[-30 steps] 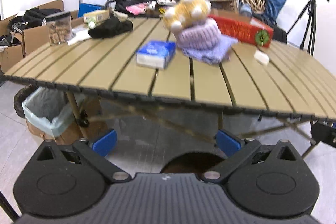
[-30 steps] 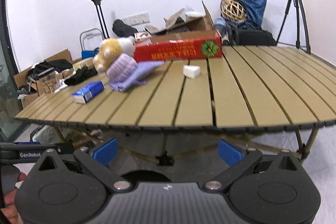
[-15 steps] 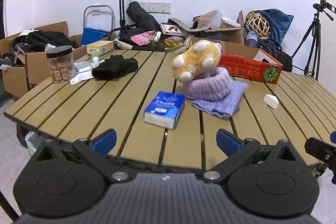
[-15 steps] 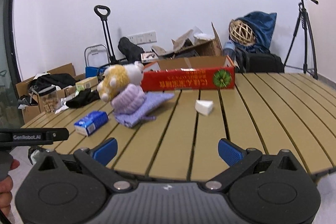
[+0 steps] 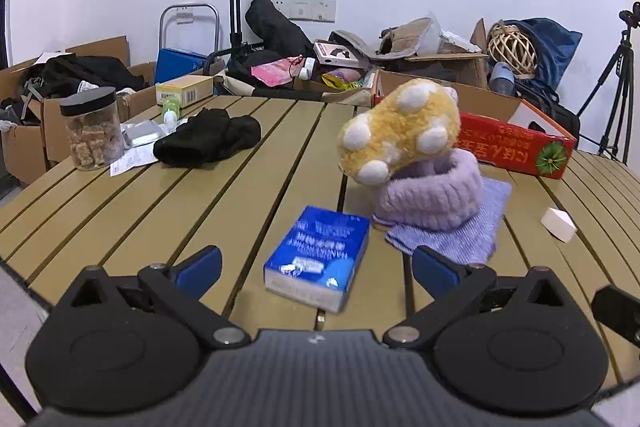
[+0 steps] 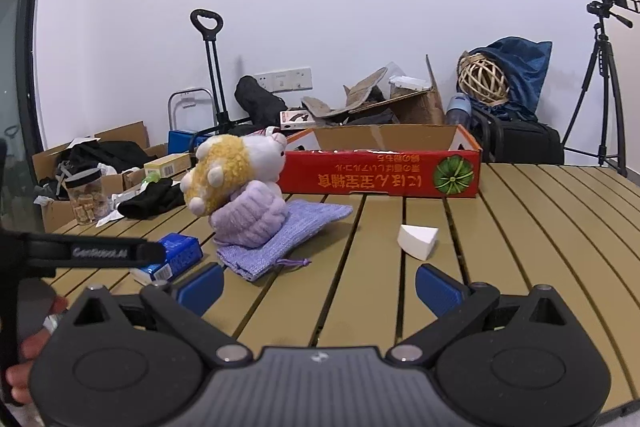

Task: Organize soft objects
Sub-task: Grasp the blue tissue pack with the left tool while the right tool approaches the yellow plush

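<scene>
Beside the right hand-held gripper (image 6: 316, 285) — spread, empty — a bar (image 6: 94, 251) reads "GenRobot.AI".

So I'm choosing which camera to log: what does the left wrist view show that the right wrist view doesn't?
Only the left wrist view shows the tissue pack's whole top. Only the right wrist view shows the open inside of the red box, the purple pouch's drawstring, and a hand at the left edge. Both show the plush toy on the lilac knit, the white wedge and the black cloth.
</scene>
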Available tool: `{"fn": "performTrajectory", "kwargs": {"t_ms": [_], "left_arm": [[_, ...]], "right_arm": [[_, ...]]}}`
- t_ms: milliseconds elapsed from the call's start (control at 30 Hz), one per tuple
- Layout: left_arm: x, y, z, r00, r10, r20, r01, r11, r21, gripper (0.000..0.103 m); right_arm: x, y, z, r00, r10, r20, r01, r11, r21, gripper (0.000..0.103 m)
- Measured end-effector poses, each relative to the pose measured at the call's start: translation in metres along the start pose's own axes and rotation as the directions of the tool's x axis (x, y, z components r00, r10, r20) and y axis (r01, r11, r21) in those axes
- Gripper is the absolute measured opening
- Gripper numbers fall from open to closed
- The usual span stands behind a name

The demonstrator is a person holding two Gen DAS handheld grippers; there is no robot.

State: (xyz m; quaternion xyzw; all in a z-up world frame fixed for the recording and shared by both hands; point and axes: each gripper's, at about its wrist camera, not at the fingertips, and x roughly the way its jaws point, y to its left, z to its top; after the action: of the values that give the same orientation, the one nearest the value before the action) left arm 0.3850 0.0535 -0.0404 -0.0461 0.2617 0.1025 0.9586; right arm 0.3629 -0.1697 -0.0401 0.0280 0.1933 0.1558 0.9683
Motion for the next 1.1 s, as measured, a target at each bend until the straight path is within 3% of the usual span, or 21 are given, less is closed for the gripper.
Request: {"fn": "performTrajectory", "kwargs": {"t_ms": [333, 600, 667, 833, 1100], "left_arm": [[0.034, -0.006, 0.000, 0.999, 0.033, -0.024, -0.032, 0.999, 0.017, 0.102], [0.047, -0.004, -0.001, 0.999, 0.013, -0.044, -0.012, 1.000, 0.016, 0.078], [0.052, -0.002, -0.002, 0.998, 0.006, -0.058, -0.006, 1.000, 0.004, 0.067], [0.049, 0.002, -0.001, 0.999, -0.026, -0.038, 0.025, 1.000, -0.011, 0.060], [0.033, 0.014, 0.003, 1.000, -0.019, 0.001, 0.019, 0.999, -0.026, 0.060]], "right_arm": [[0.027, -0.004, 0.008, 1.000, -0.010, -0.001, 0.010, 1.000, -0.012, 0.102], [0.047, -0.007, 0.011, 1.000, -0.017, -0.017, 0.017, 1.000, -0.008, 0.102], [0.050, -0.007, 0.011, 1.000, -0.017, -0.019, 0.017, 1.000, -0.011, 0.102], [0.052, -0.007, 0.008, 0.999, -0.021, -0.026, 0.021, 1.000, -0.009, 0.102], [0.049, -0.001, 0.006, 1.000, -0.016, -0.011, 0.016, 1.000, -0.017, 0.102]]}}
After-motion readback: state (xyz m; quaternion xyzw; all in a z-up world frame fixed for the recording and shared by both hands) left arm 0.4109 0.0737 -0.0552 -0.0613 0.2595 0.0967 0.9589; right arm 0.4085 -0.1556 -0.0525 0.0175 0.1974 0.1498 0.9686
